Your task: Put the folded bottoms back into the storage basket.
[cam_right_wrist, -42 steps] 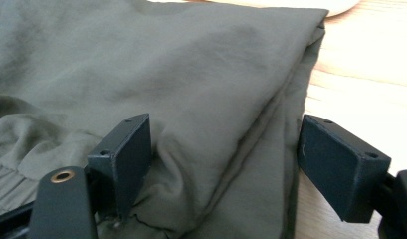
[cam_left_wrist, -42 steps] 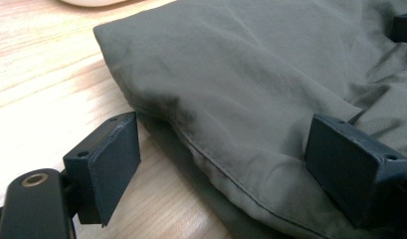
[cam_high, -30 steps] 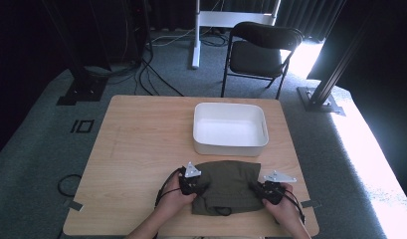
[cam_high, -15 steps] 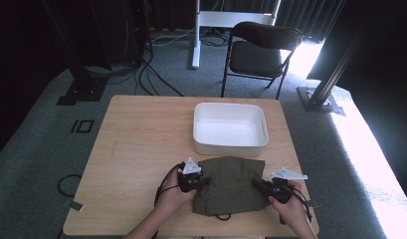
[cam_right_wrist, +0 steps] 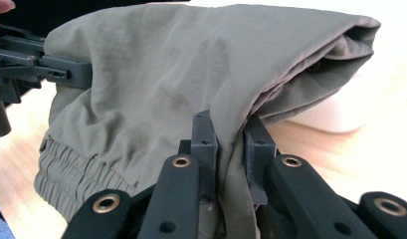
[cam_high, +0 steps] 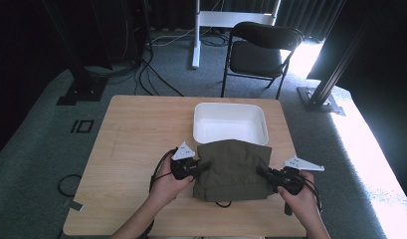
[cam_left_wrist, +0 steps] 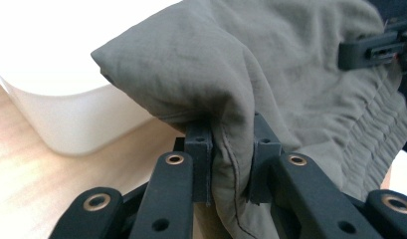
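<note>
A folded olive-green garment [cam_high: 233,169] hangs lifted between my two grippers over the table's front half, its far edge just reaching the tub's near rim. My left gripper [cam_high: 202,168] is shut on the garment's left edge; in the left gripper view the cloth [cam_left_wrist: 270,89] is pinched between the jaws of the left gripper [cam_left_wrist: 231,162]. My right gripper [cam_high: 262,173] is shut on the right edge, and the right gripper view shows the fabric [cam_right_wrist: 181,84] clamped in the right gripper [cam_right_wrist: 230,152]. An elastic waistband hangs at the near side.
A white rectangular tub [cam_high: 230,122] stands just beyond the garment, empty. The wooden table [cam_high: 136,144] has bare room to the left. A black folding chair [cam_high: 260,52] and cables stand on the floor behind.
Both grippers have lifted the garment and carried it away from me toward the tub. The right gripper has swung outward to the right.
</note>
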Motion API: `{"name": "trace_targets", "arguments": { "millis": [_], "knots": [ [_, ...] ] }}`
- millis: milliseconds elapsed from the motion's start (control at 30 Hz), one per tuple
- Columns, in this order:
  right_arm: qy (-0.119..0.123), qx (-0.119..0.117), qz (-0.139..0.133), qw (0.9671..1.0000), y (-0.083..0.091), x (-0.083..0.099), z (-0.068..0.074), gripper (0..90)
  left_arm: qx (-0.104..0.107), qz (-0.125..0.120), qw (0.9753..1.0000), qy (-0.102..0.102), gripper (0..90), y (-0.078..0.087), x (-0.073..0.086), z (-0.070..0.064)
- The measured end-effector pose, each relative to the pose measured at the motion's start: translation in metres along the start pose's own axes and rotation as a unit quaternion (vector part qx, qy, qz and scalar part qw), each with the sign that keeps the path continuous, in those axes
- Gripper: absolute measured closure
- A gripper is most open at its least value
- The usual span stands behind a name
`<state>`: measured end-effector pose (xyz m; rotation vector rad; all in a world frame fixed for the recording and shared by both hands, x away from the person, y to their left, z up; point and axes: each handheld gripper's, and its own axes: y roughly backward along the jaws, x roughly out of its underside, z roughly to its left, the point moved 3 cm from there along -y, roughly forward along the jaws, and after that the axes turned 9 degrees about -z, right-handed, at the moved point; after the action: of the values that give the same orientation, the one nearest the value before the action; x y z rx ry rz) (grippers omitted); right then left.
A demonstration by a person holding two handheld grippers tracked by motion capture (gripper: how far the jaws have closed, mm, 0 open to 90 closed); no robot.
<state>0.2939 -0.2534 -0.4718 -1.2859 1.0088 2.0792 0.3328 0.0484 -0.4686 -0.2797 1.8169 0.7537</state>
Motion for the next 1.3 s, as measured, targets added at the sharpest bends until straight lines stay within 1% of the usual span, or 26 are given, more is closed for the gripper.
{"name": "trace_targets", "arguments": {
  "millis": [100, 233, 267, 333, 367, 400, 433, 467, 500, 533, 567, 600, 633, 700, 767, 867, 900, 967, 1000, 1033, 1100, 1133, 1200, 1233, 1267, 1300],
  "knots": [
    [0.002, -0.002, -0.008, 1.0, 0.0, -0.01, 0.0, 79.9, 0.001, -0.004, 1.0, -0.001, 78.2, 0.001, -0.013, 0.004],
    [-0.003, -0.008, -0.02, 0.9998, -0.003, -0.025, -0.002, 79.9, 0.0, -0.013, 0.9999, 0.004, 78.2, 0.0, -0.029, 0.011],
    [-0.002, -0.008, -0.022, 0.9997, -0.004, -0.028, -0.003, 79.8, -0.003, -0.012, 0.9999, -0.001, 78.2, -0.001, -0.033, 0.012],
    [-0.006, -0.009, -0.027, 0.9996, -0.007, -0.036, -0.004, 79.9, -0.007, -0.021, 0.9997, -0.005, 78.2, -0.001, -0.042, 0.014],
    [-0.006, -0.009, -0.027, 0.9996, -0.007, -0.036, -0.004, 79.9, -0.007, -0.021, 0.9997, -0.005, 78.2, -0.001, -0.042, 0.014],
    [-0.009, -0.009, -0.033, 0.9994, -0.011, -0.046, -0.007, 79.9, -0.013, -0.029, 0.9995, -0.008, 78.3, -0.002, -0.054, 0.017],
    [-0.01, -0.009, -0.036, 0.9992, -0.012, -0.049, -0.008, 79.9, -0.013, -0.029, 0.9995, -0.008, 78.3, -0.002, -0.054, 0.017],
    [-0.01, -0.009, -0.036, 0.9992, -0.012, -0.049, -0.008, 79.9, -0.013, -0.027, 0.9995, -0.008, 78.3, -0.002, -0.058, 0.019],
    [-0.012, -0.01, -0.039, 0.9991, -0.014, -0.053, -0.009, 79.9, -0.012, -0.032, 0.9994, -0.005, 78.4, -0.002, -0.062, 0.02],
    [-0.011, -0.01, -0.041, 0.9991, -0.015, -0.057, -0.01, 79.9, -0.014, -0.033, 0.9993, -0.007, 78.4, -0.003, -0.065, 0.021],
    [-0.011, -0.01, -0.041, 0.9991, -0.015, -0.057, -0.01, 79.9, -0.014, -0.033, 0.9993, -0.007, 78.4, -0.003, -0.065, 0.021],
    [-0.011, -0.009, -0.045, 0.9989, -0.015, -0.061, -0.011, 79.9, -0.014, -0.038, 0.9992, -0.001, 78.4, -0.005, -0.073, 0.025],
    [-0.011, -0.008, -0.05, 0.9987, -0.017, -0.069, -0.012, 79.9, -0.015, -0.036, 0.9992, -0.003, 78.4, -0.006, -0.077, 0.027],
    [-0.012, -0.006, -0.057, 0.9983, -0.02, -0.08, -0.015, 80.0, -0.015, -0.041, 0.9991, 0.003, 78.4, -0.008, -0.084, 0.031],
    [-0.013, -0.006, -0.058, 0.9982, -0.021, -0.084, -0.016, 80.0, -0.013, -0.045, 0.9988, 0.009, 78.4, -0.011, -0.092, 0.035],
    [-0.017, -0.002, -0.062, 0.9979, -0.026, -0.095, -0.021, 80.0, -0.012, -0.049, 0.9986, 0.011, 78.3, -0.016, -0.103, 0.042],
    [-0.016, 0.005, -0.062, 0.9979, -0.03, -0.103, -0.025, 80.0, -0.011, -0.048, 0.9988, 0.006, 78.3, -0.018, -0.106, 0.044],
    [-0.016, 0.005, -0.062, 0.9979, -0.03, -0.103, -0.025, 80.0, -0.014, -0.049, 0.9987, 0.008, 78.3, -0.021, -0.109, 0.047],
    [-0.02, 0.01, -0.063, 0.9977, -0.038, -0.112, -0.031, 80.0, -0.018, -0.048, 0.9986, 0.006, 78.3, -0.025, -0.114, 0.051],
    [-0.02, 0.01, -0.063, 0.9977, -0.038, -0.112, -0.031, 80.0, -0.02, -0.05, 0.9985, 0.01, 78.3, -0.028, -0.116, 0.054],
    [-0.023, 0.02, -0.065, 0.9974, -0.046, -0.119, -0.037, 80.0, -0.021, -0.051, 0.9983, 0.017, 78.3, -0.033, -0.12, 0.06],
    [-0.023, 0.02, -0.065, 0.9974, -0.046, -0.119, -0.037, 80.0, -0.025, -0.054, 0.998, 0.02, 78.3, -0.036, -0.121, 0.062],
    [-0.029, 0.02, -0.063, 0.9974, -0.051, -0.123, -0.042, 80.0, -0.031, -0.054, 0.9979, 0.016, 78.3, -0.043, -0.123, 0.068],
    [-0.035, 0.022, -0.066, 0.9969, -0.054, -0.124, -0.045, 80.1, -0.034, -0.052, 0.9979, 0.018, 78.3, -0.047, -0.123, 0.07],
    [-0.035, 0.028, -0.066, 0.9968, -0.057, -0.124, -0.048, 80.1, -0.034, -0.049, 0.9979, 0.022, 78.3, -0.051, -0.123, 0.073],
    [-0.04, 0.036, -0.065, 0.9964, -0.064, -0.124, -0.053, 80.1, -0.041, -0.044, 0.9979, 0.026, 78.3, -0.058, -0.124, 0.079]
  ]
}}
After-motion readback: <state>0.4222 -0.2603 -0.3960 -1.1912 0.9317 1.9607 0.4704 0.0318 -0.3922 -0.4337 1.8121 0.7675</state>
